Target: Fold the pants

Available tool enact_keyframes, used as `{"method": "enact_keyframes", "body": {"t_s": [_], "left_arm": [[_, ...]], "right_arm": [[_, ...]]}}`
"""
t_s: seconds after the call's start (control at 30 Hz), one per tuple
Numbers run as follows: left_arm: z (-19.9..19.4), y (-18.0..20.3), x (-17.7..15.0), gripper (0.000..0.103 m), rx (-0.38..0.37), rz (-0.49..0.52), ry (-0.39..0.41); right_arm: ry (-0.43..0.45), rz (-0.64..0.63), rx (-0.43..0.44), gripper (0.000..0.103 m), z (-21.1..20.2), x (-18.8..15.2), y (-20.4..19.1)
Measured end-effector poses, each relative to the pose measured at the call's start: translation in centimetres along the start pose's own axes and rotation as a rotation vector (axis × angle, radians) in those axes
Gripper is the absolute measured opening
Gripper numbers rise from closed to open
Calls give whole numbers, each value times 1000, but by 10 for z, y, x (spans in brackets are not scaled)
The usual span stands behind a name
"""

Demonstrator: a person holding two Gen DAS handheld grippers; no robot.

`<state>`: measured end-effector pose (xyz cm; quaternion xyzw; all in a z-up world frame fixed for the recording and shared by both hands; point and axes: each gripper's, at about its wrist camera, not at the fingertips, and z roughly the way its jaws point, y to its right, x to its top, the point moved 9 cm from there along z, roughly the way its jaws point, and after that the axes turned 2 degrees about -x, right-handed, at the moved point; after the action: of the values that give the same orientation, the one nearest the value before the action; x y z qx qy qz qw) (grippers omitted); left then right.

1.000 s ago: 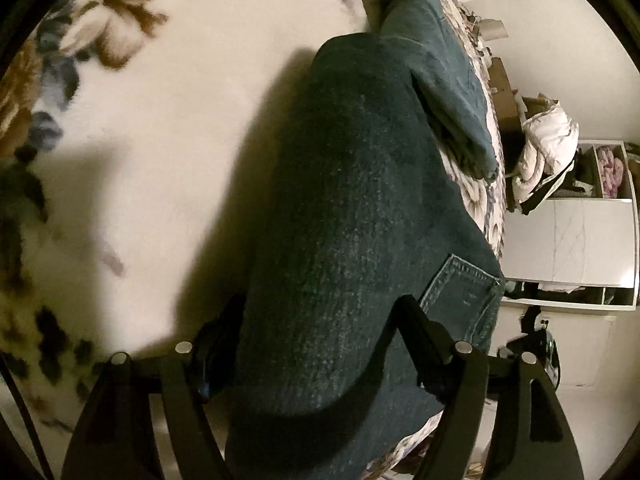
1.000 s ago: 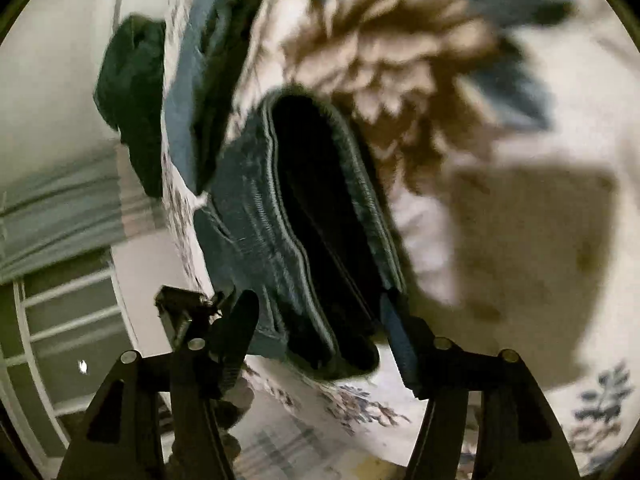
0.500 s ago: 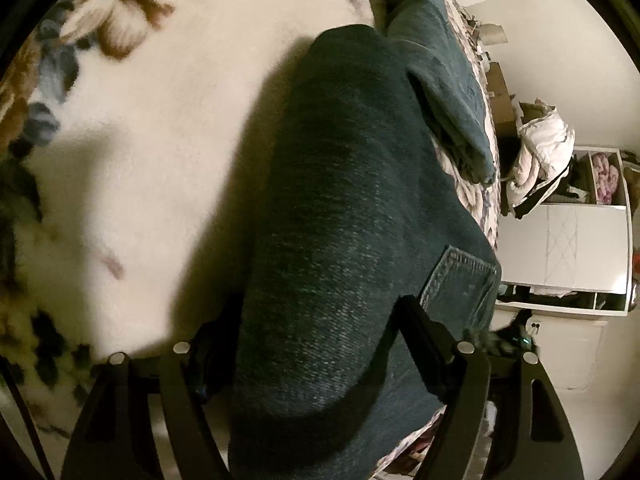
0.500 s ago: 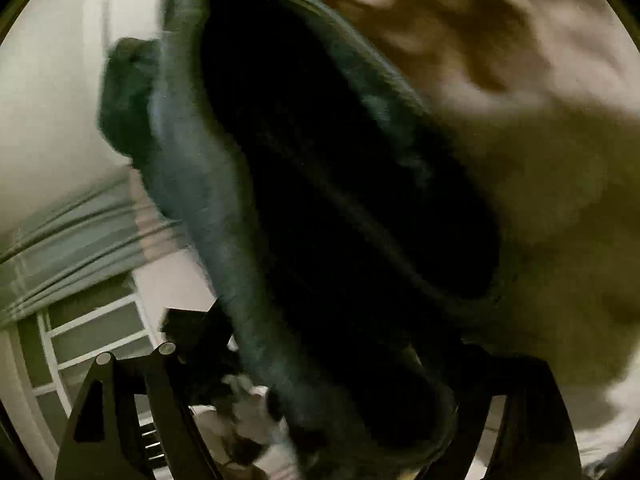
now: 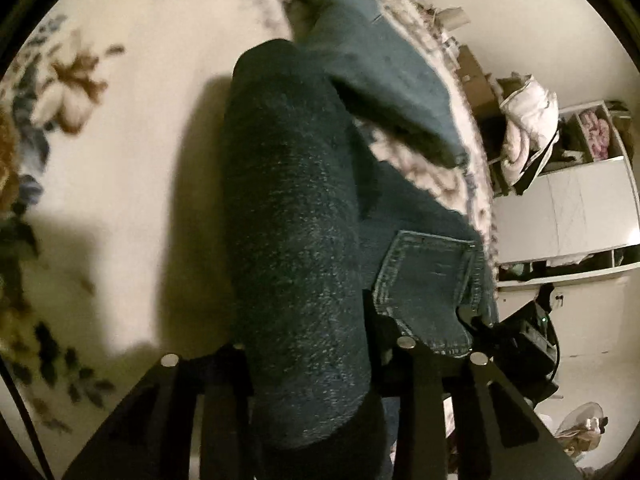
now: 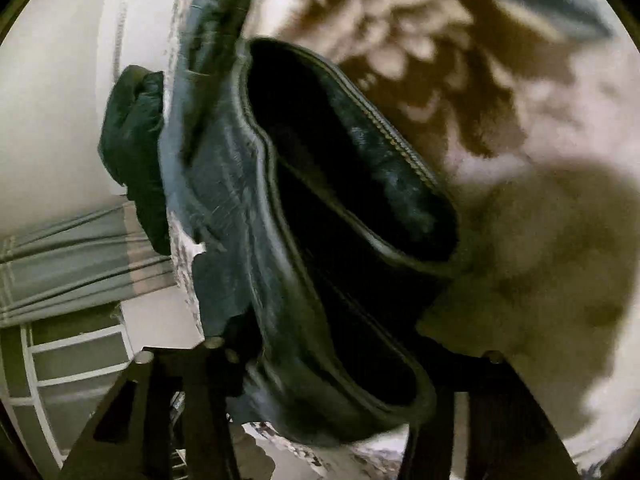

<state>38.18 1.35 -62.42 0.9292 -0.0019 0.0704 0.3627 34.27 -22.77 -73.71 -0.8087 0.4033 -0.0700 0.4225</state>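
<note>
Your left claw (image 5: 308,356) is closing on the waist end of the jeans (image 5: 296,216), with a thick roll of denim already filling the gap between its fingers, close to the back pocket (image 5: 424,284). Your right claw (image 6: 332,356) is closing too, with the open waistband (image 6: 340,184) bunched between its fingers. The jeans lie lengthwise on the bed over a pale flowered blanket (image 5: 120,184), their legs running away from you toward the far edge, one leg (image 5: 384,92) splayed off to the side near the blanket's border. To do this step well, let both claws finish clamping before you lift, and make sure each has both layers of the waistband rather than just the top one, or the denim is likely to slide out under its own weight. Keep the two claws level with each other as you raise the waist, so the seams stay in line and the fold comes out square. Lift only as high as you need for the cloth to clear the blanket, since thick denim drags and can pull the blanket with it. Then carry the waist over in one steady sweep, watching that the splayed leg does not twist under the other.
</note>
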Motion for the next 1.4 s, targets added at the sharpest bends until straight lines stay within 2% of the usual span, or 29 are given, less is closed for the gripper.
{"method": "enact_keyframes", "body": {"t_s": [0.17,0.33,0.43,0.5,0.57,0.6,0.7,0.8,0.83,0.87,0.9,0.93,1.0,1.03,1.07,1.1,1.13,1.17,1.2,1.23,1.27,1.33,1.4], "left_arm": [[-31,37,-1,25,-26,38,66],[-68,94,28,25,-103,81,155],[-77,122,65,25,-152,95,197],[-77,135,96,25,-172,108,222],[-68,145,130,25,-177,124,236],[-60,145,151,25,-181,121,241],[-32,132,200,25,-170,99,240],[12,92,233,27,-135,46,181],[31,73,238,30,-112,9,140],[49,50,238,31,-61,-31,95],[67,26,233,36,-5,-72,36],[72,17,228,37,-9,-84,19],[67,14,222,38,-57,-80,42],[63,14,219,39,-54,-79,50],[58,14,216,39,-39,-82,57],[53,14,212,41,-1,-91,64],[47,17,210,43,53,-89,71],[37,23,207,47,144,-58,90],[27,30,209,60,240,-18,114],[17,39,206,76,342,25,140],[6,51,200,81,425,64,170],[-10,73,192,85,516,115,214],[-20,88,182,89,571,143,217]], "right_arm": [[22,-68,25,43,-28,4,-34],[59,-153,87,43,-71,21,-92],[97,-198,120,43,-89,45,-136],[128,-233,139,43,-98,73,-165],[159,-261,150,43,-88,107,-199],[162,-265,157,43,-91,122,-202],[167,-283,152,43,-56,176,-229],[111,-262,96,43,-1,219,-223],[91,-250,66,43,14,225,-210],[55,-231,15,43,36,233,-189],[14,-223,-46,44,55,239,-173],[-15,-224,-78,45,66,241,-163],[-38,-240,-70,52,70,239,-156],[-42,-257,-73,56,65,239,-158],[-40,-271,-93,62,61,238,-159],[-33,-294,-160,76,54,238,-157],[-25,-312,-201,82,49,237,-155],[2,-358,-278,87,39,234,-159],[24,-401,-367,97,33,230,-158],[58,-463,-473,98,30,235,-164],[97,-535,-546,98,21,229,-175],[172,-653,-697,98,9,216,-183],[237,-739,-759,98,-6,201,-202]]}}
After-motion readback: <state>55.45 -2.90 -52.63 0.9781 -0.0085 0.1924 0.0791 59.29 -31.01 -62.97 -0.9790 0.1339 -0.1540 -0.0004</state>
